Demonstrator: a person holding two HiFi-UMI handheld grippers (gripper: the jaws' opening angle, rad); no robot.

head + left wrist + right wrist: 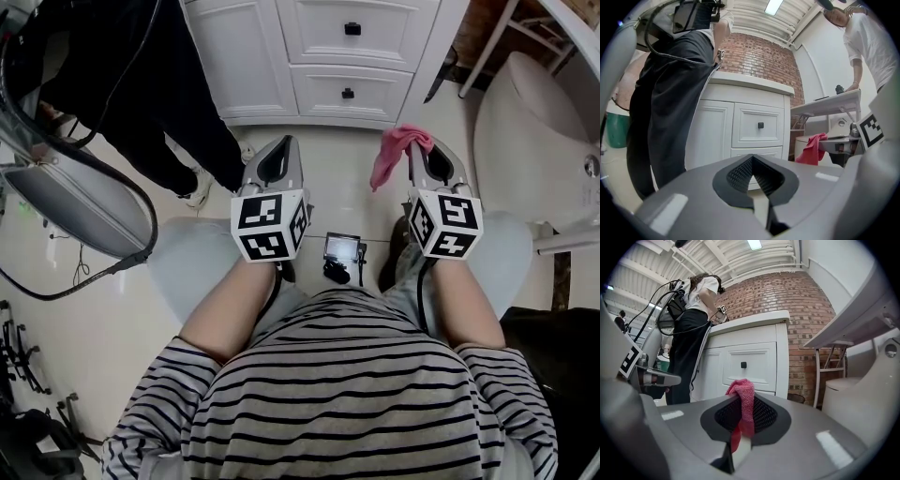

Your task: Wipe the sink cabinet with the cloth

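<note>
Right claw (pixel 740 404) grips cloth (pixel 744 389), short of cabinet (pixel 754 363); left claw (pixel 752 160) closed.

No legible text or numbers, seemingly, anywhere

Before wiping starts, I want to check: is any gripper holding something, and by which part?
The right gripper pinches the pink cloth by a bunched fold, the rest hanging loose. The left gripper is shut on nothing.

The scene is seen steeply from above by the head camera. The white sink cabinet (pixel 319 56) is faced low and near by the 2 gripper cameras, and is shared by all 3 views.
</note>
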